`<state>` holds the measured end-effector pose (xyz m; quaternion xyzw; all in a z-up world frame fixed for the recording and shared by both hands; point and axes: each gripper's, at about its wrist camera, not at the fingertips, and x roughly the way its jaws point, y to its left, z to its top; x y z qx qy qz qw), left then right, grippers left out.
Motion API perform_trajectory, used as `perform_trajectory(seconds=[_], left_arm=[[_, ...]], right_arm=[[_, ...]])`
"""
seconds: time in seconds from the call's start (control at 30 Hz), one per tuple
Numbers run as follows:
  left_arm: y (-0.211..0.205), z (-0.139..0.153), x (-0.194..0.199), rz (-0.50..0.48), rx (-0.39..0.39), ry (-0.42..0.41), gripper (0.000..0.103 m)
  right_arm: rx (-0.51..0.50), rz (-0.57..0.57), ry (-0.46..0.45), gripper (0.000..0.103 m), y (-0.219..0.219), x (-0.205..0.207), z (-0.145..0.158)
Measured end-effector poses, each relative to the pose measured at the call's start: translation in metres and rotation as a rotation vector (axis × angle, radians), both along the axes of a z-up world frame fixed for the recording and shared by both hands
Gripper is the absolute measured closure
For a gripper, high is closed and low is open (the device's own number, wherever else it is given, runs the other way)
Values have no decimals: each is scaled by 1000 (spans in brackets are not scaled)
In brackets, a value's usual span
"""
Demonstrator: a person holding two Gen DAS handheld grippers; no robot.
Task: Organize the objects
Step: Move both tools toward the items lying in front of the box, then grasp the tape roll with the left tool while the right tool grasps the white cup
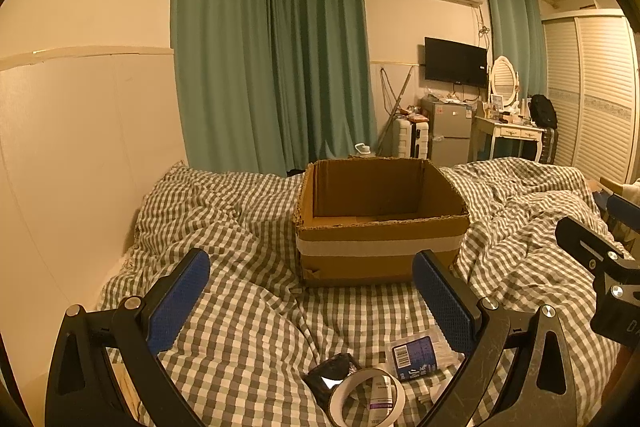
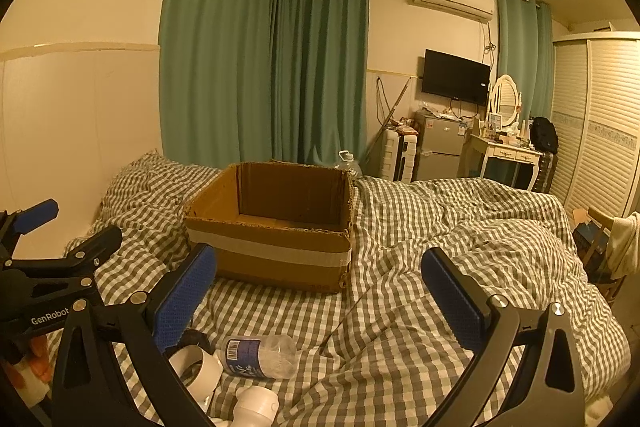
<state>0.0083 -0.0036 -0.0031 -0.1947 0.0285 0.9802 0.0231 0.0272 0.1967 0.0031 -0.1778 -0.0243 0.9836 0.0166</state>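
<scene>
**A:** Sitting open-topped on the checked bedspread (image 1: 240, 307), the cardboard box (image 1: 380, 227) looks bare inside from both views, so I'd say the sorting has not started.

**B:** And the things meant for it?

**A:** Clustered on the cover on the near side of the box, low in both pictures. The left wrist view shows a roll of tape (image 1: 366, 397) with a small tube (image 1: 380, 393) lying partly inside its ring, a dark crumpled wrapper (image 1: 334, 371) touching the roll, and a barcode-labelled packet (image 1: 414, 357) just beside them. The right wrist view shows a clear plastic bottle (image 2: 260, 351) on its side, next to the tape and a white cap-like piece (image 2: 258, 403).

**B:** The grippers?

**A:** The left gripper (image 1: 312, 301) has its jaws spread wide and holds nothing. The right gripper (image 2: 318, 301) is the same, spread and empty. Both hover above the bed, aimed toward the box.

**B:** So the next move?

**A:** Probably a first pick. The bottle seems the easiest target for the right: dip down, straddle its body crosswise, close gently since thin plastic will likely buckle, then carry it over the box rim.
</scene>
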Motion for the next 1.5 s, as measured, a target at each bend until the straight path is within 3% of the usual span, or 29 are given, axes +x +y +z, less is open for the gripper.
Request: perform_trajectory(seconds=[0.2, 0.37, 0.67, 0.87, 1.0, 1.03, 1.3, 1.5], left_arm=[[1, -4, -3, -32, 2, -22, 0], [3, -30, -18, -57, -12, -133, 0], [20, -114, -48, -93, -147, -405, 0], [10, -145, -54, -112, -110, -524, 0], [10, -148, -56, -124, -93, -548, 0], [10, -151, -55, -132, -87, -556, 0], [19, -157, -56, -223, -76, -615, 0], [37, -180, -61, -296, -64, -688, 0]], right_arm=[[14, 5, -11, 1, -1, 2, 1], [18, -2, -82, 1, 5, -4, -17], [-13, 46, -383, 1, 1, -35, -93], [-6, 140, -599, 13, -23, -46, -156], [1, 192, -670, 43, -32, -43, -178], [-10, 204, -677, 53, -31, -42, -180], [38, 141, -600, 53, -14, -38, -155], [10, 99, -560, 53, 7, -43, -137]])
